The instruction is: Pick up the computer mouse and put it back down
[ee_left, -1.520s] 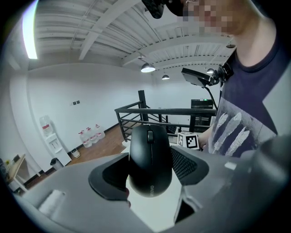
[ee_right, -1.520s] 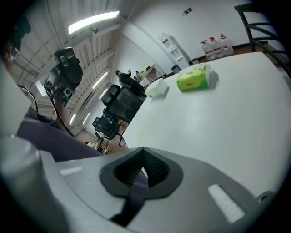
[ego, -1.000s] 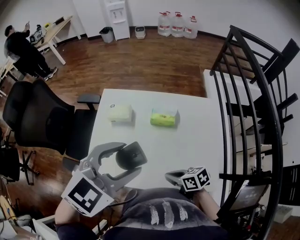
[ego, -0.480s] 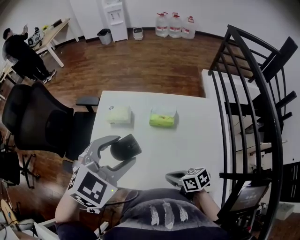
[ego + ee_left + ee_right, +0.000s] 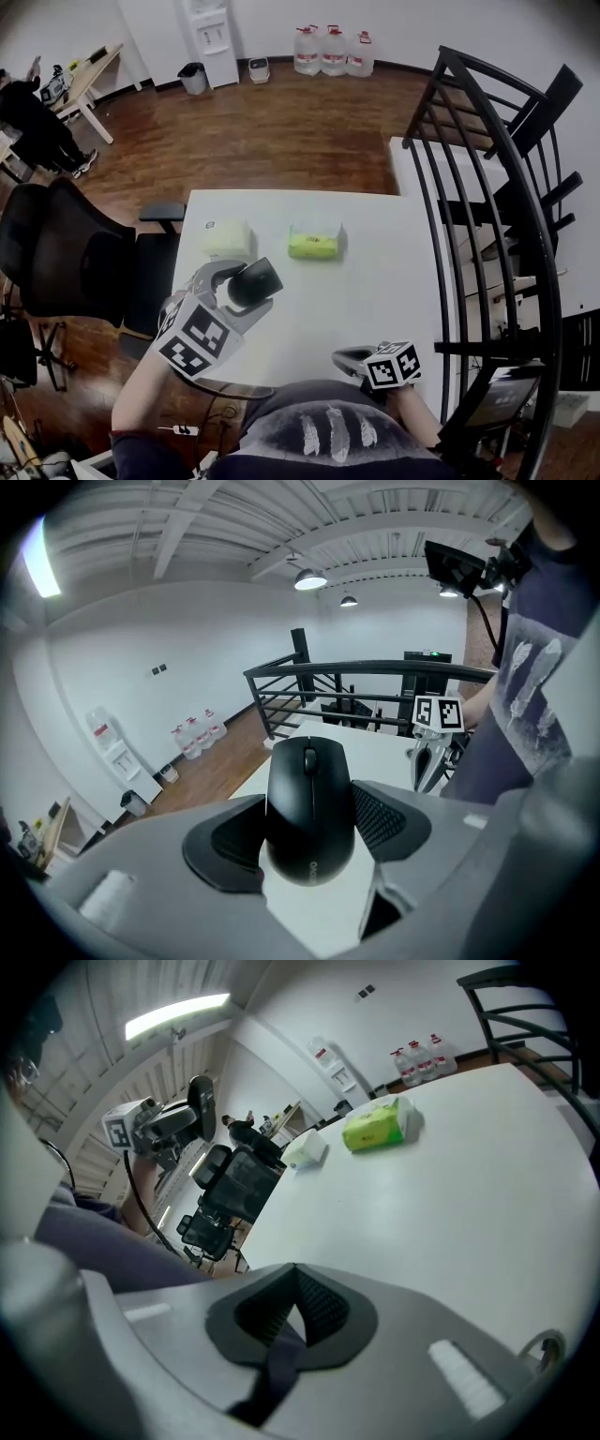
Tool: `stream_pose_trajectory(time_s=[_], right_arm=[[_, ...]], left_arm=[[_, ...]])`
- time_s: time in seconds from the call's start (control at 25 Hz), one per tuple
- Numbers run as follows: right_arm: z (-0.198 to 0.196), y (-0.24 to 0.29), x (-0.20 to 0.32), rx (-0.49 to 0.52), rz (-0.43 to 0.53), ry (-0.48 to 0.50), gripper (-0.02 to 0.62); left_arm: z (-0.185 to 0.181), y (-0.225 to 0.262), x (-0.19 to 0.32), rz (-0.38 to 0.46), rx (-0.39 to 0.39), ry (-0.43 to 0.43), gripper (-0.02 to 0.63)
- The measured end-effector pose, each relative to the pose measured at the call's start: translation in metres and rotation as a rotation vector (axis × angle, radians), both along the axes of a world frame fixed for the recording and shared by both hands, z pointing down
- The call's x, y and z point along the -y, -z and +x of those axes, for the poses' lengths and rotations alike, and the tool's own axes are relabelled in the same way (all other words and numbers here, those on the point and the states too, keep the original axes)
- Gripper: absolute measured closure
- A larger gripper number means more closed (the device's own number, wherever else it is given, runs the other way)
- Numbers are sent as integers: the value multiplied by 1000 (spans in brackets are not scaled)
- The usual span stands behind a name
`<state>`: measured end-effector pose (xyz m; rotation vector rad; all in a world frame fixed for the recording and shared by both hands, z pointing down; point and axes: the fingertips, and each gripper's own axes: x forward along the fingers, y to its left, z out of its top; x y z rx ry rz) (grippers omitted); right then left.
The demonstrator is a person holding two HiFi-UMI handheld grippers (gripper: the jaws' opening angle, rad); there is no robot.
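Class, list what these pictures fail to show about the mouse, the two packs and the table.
- Computer mouse underside: left gripper view, turned away from the camera.
- Print on the green pack and white pack: head view, too small.
- Table near edge: head view, partly covered by the person's torso.

Bright, even ceiling light; strong fisheye distortion, dark corners.
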<state>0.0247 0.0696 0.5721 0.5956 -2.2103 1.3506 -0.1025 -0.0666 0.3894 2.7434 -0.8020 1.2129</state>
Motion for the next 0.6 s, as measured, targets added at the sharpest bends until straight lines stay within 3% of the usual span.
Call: stream_pose_trajectory(time_s=[0.6], right_arm=[[1,-9,9,-6,-28,-25,592]], left_arm=[[-21,-101,57,-242,35,132,302]])
